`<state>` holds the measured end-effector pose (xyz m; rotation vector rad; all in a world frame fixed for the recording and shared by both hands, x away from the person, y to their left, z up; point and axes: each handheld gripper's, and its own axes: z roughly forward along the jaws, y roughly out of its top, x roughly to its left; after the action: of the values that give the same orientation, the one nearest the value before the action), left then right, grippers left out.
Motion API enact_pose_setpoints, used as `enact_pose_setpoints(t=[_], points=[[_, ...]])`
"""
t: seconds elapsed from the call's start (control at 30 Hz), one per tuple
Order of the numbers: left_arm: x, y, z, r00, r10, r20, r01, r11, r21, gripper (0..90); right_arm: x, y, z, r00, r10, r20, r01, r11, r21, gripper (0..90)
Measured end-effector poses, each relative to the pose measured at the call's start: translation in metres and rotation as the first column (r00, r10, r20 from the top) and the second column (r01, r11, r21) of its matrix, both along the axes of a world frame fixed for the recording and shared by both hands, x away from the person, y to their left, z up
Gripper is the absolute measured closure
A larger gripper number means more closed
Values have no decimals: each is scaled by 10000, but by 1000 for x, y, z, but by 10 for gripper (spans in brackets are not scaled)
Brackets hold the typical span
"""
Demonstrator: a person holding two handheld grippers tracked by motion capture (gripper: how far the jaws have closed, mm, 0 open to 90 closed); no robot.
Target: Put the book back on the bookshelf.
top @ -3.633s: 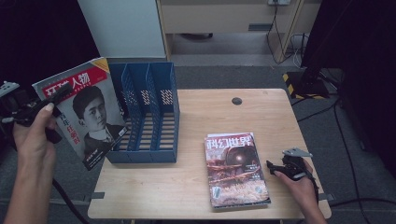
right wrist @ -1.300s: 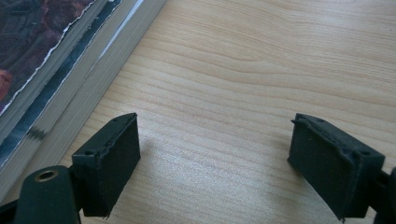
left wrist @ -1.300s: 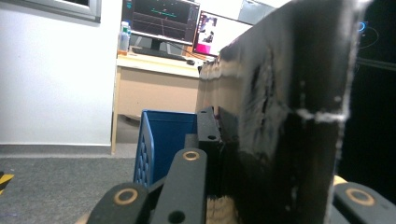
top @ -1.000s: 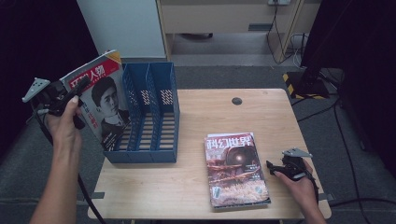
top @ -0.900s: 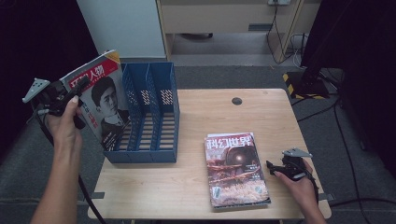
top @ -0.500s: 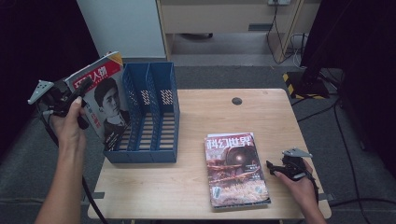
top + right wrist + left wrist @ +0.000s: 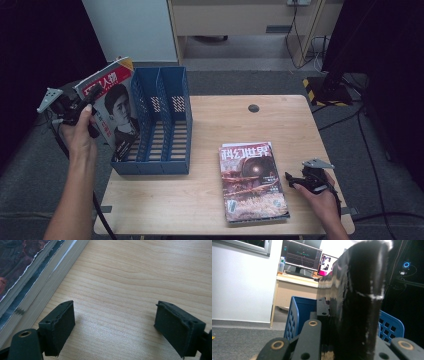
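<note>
a: left gripper [image 7: 87, 100] is up at the table's left edge, jaws clenched on the portrait magazine [image 7: 114, 107], gripping it near its top left edge.

b: and where's that magazine sitting?

a: held upright and tilted, its lower end down inside the leftmost slot of the blue file rack [image 7: 165, 125]. in the left gripper view the magazine [image 7: 357, 305] is a dark slab pinched between the jaws, with the blue rack [image 7: 299, 315] right behind.

b: right side?

a: right gripper [image 7: 296, 178] rests low on the wooden table [image 7: 210, 200], jaws released, wide apart, nothing between them. bare wood shows between the pads [image 7: 58, 327] in the right gripper view.

b: anything nearby?

a: the stack of science magazines [image 7: 252, 180] lies flat just beside it, its page edges [image 7: 37, 287] just off the left pad, not touching.
</note>
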<state>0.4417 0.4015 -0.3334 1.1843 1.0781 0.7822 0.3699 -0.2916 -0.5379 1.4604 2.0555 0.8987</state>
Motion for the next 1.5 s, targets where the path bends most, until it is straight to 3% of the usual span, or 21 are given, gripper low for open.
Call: enact_pose_setpoints(t=[0.1,1.17,1.5], points=[[1,-1,-4,10000,-32,-41,33,9998,187,844,0,0,0,10000,1,0,-1,10000,-1,165],[-6,2,-36,9999,33,-169,-34,10000,-51,844,0,0,0,10000,20,-4,-20,10000,-2,166],[-9,5,-39,9996,123,-260,-123,9999,2,837,-1,0,0,10000,22,2,-22,10000,-6,166]])
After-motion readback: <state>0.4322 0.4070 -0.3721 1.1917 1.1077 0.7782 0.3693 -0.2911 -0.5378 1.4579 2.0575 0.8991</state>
